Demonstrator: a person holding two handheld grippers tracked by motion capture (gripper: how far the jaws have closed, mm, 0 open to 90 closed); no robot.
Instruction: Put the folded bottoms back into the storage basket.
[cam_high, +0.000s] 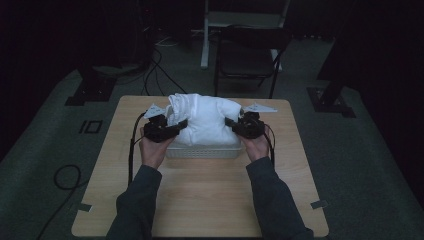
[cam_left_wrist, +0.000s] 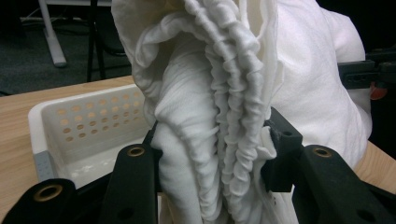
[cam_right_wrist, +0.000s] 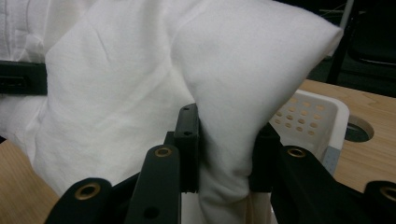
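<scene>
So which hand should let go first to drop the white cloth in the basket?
Probably the right. The right gripper pinches a smooth corner of the white cloth above the basket. The left gripper clamps a thick gathered bunch, so it steadies the bundle better.

We see a dim room with a dark grey carpet (cam_high: 350, 165) around a light wooden table (cam_high: 200, 195). Beyond the table stands a black folding chair (cam_high: 248, 55), with a white stand (cam_high: 206, 35) behind it. Black cables (cam_high: 155, 70) trail across the floor at the left.
</scene>
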